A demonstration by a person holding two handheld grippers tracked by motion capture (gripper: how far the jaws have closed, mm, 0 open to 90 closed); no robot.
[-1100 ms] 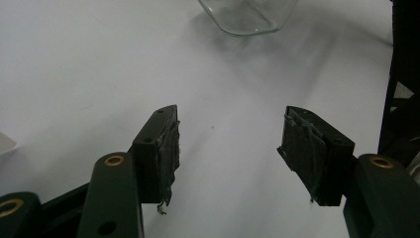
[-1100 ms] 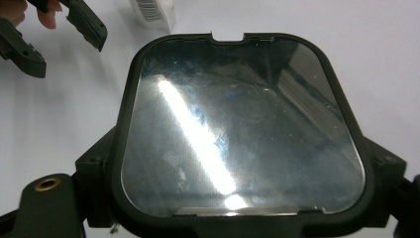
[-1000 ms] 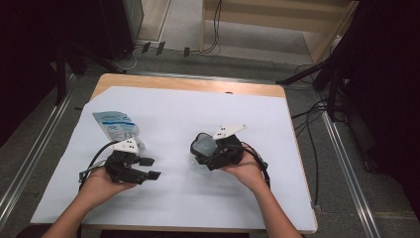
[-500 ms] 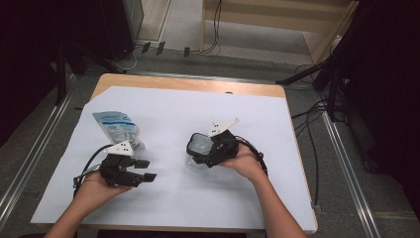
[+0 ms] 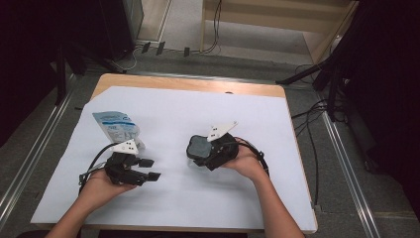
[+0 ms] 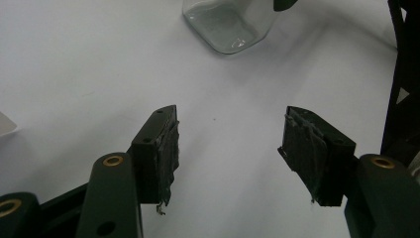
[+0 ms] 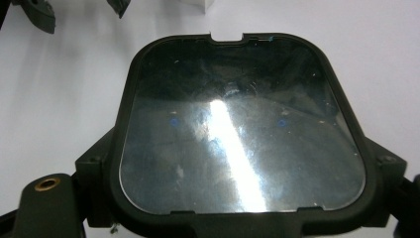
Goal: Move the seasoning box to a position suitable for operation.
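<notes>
Jaws on our left gripper [image 5: 148, 169] stand apart with nothing between them. In the left gripper view we see white table cover [image 6: 74, 64] between the black pads [image 6: 168, 153], and the clear glass jar [image 6: 229, 25] lies far ahead.

Our right gripper [image 5: 198, 151] is clamped on the jar's square lid [image 7: 240, 126], one jaw on each side. The lid has a dark rim and a shiny see-through top. In the high view, the jar [image 5: 197, 148] sits near the middle of the table [image 5: 198, 84], just left of our right hand [image 5: 245, 161].

On the far left lies a blue and white packet [image 5: 116, 126]. It has writing on it, but it is too small for us to read.
</notes>
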